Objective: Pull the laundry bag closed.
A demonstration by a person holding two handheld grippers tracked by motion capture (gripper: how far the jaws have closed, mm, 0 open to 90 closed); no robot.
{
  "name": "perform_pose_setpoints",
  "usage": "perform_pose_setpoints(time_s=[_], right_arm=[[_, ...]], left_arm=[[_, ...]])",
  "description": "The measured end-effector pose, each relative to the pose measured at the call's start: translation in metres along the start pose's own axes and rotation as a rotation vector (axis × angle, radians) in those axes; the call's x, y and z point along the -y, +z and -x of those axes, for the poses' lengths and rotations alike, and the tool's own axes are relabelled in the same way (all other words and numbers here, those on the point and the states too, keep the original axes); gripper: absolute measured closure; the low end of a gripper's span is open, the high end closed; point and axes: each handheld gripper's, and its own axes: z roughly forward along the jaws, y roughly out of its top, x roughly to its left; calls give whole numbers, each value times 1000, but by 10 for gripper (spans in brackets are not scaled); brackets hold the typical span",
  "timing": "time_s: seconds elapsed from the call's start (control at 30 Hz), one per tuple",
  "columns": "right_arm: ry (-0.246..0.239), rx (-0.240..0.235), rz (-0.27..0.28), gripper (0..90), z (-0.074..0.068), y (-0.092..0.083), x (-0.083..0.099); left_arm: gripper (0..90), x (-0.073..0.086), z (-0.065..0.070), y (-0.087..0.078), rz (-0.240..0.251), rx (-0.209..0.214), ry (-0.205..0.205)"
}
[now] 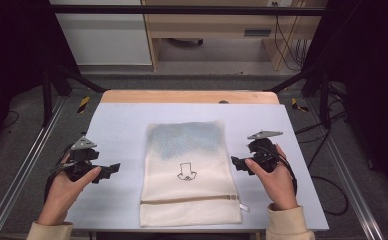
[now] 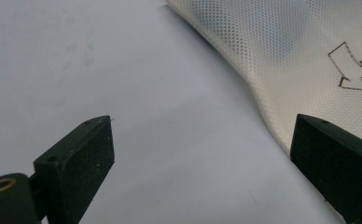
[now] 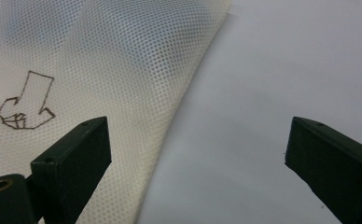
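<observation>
Cream mesh bag (image 1: pixel 189 172) lies lengthwise away from the person, zipper end nearest; both grippers gape wide, empty.

There are no words or numbers to read here. The only sign is a small drawing on the bag (image 1: pixel 189 175). It is a mark (image 1: pixel 186 171) made of thin dark lines, like a blocky arrow with a little folded shape at its wide end. It sits near the middle of the bag. In the left gripper view, the mark (image 2: pixel 354 70) is up above the right finger (image 2: pixel 330 161), at the far right. In the right gripper view, the mark (image 3: pixel 26 102) is just above and to the left of the left finger (image 3: pixel 74 163). No letters stand beside it.
</observation>
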Motion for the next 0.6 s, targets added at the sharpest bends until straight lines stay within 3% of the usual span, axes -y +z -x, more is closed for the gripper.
perform_pose_setpoints(time_s=[0.17, 0.6], right_arm=[[26, 11, 1, 75, 8, -3, 5], [85, 71, 15, 70, 36, -8, 23]], left_arm=[[61, 10, -13, -2, -7, -41, -19], [55, 36, -34, -10, 25, -57, -37]])
